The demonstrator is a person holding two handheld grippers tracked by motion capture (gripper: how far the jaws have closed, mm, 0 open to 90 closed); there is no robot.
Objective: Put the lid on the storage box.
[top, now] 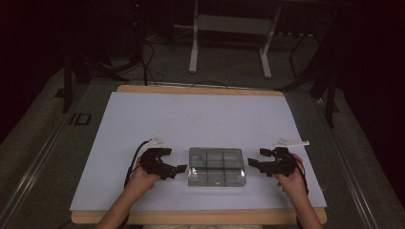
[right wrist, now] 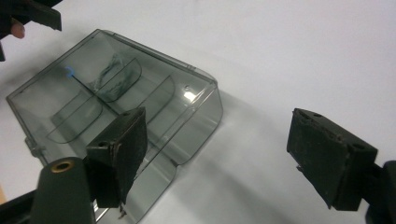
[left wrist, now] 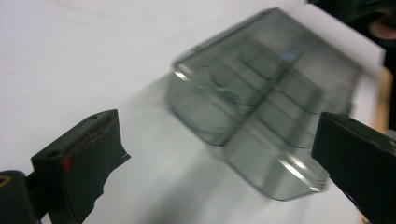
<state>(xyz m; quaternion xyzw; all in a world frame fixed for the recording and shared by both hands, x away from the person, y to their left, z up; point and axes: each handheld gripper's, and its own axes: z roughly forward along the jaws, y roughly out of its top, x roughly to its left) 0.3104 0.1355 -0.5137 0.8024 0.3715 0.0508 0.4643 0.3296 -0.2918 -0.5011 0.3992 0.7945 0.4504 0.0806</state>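
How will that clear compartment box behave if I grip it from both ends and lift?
The clear compartment box looks like thin moulded plastic, so probably stiff and light for its size. Its glossy walls may slip against the pads. It sits low and flat on the white table, so a push should slide it rather than tip it.
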